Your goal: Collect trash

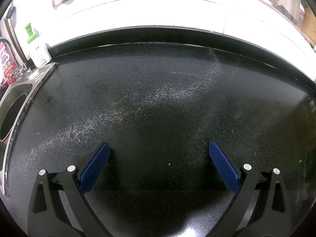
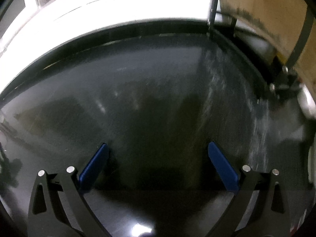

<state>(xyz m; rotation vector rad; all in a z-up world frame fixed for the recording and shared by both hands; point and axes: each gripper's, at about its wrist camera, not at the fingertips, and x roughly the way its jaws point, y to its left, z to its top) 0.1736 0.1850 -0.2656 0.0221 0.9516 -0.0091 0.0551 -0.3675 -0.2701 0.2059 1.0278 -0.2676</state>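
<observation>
Left gripper (image 1: 159,148), right gripper (image 2: 158,148): jaws wide apart, holding nothing, over dark counter (image 1: 158,98). We see no trash in either view; only tiny pale speck (image 1: 169,164) near left gripper. Weight, stiffness, grasp point: we cannot judge. Left view alone shows sink (image 1: 19,92), bottle (image 1: 38,49) far left; right view, blurred, shows board (image 2: 266,9) far right.

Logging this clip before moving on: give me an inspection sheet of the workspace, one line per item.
Surface: dark speckled countertop, pale smears, one tiny white speck.
Job's things: nothing seen that is clearly trash.
Clutter: green-capped bottle by the steel sink; red packet at far left.
Grippers: left gripper open, holding nothing; right gripper open, holding nothing; blue fingers spread.
Cables: nothing seen.
Surroundings: white wall; wooden board at right; right view blurred.
</observation>
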